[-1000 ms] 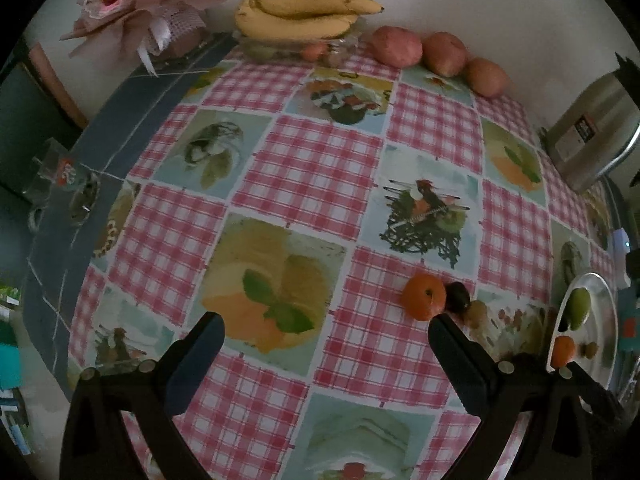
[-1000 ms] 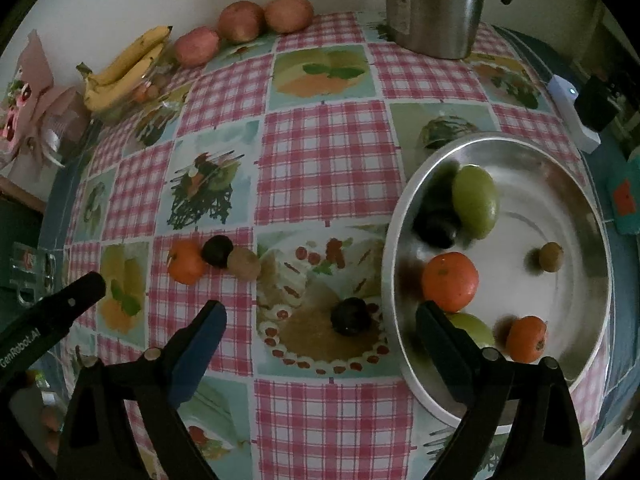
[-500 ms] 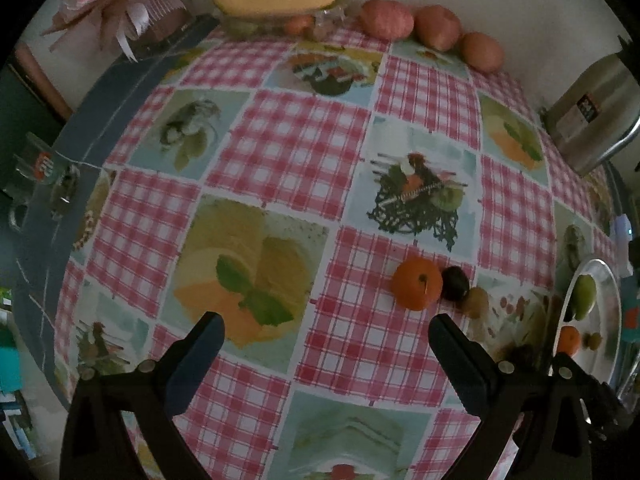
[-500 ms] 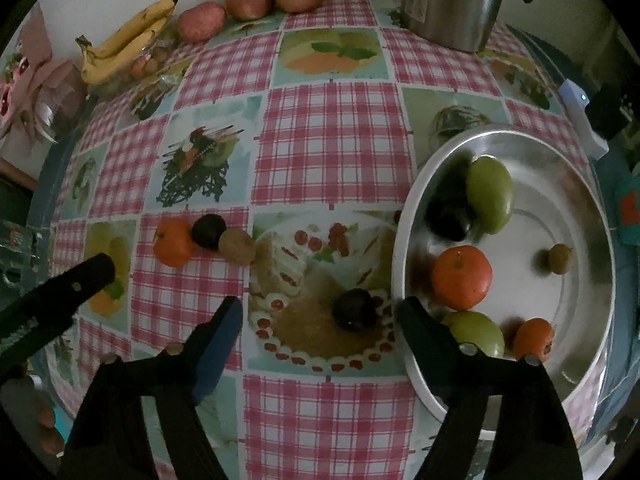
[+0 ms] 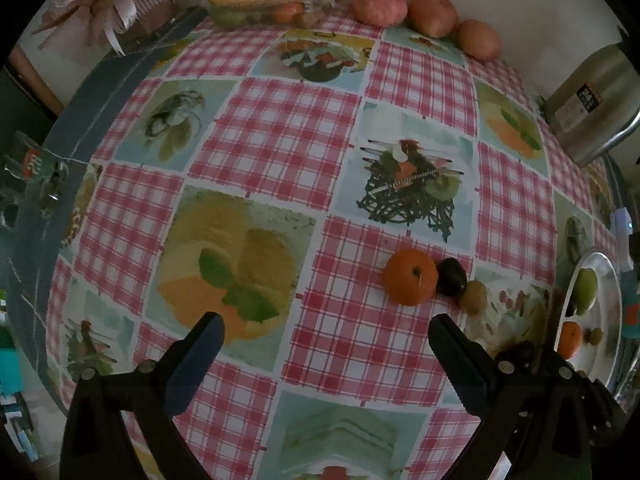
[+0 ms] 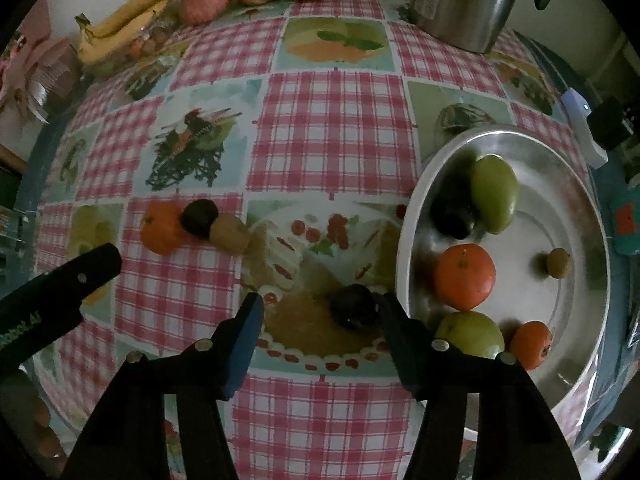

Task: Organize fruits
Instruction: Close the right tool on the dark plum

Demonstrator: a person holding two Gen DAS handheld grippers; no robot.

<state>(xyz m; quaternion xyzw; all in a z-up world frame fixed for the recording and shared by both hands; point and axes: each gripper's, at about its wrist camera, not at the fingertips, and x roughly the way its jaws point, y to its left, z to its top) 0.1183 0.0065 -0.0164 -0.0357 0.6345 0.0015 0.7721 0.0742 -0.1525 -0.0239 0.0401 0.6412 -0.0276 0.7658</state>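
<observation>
Both wrist cameras look steeply down, close above the surface (image 5: 280,128); both views share the orange (image 5: 410,277) and the far bananas (image 6: 120,24)

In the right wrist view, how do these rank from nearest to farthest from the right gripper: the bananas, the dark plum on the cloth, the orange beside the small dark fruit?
1. Dark plum: between the closing jaws of the right gripper, by the right one.
2. Orange: left, mid-table.
3. Bananas: far left corner.
</observation>
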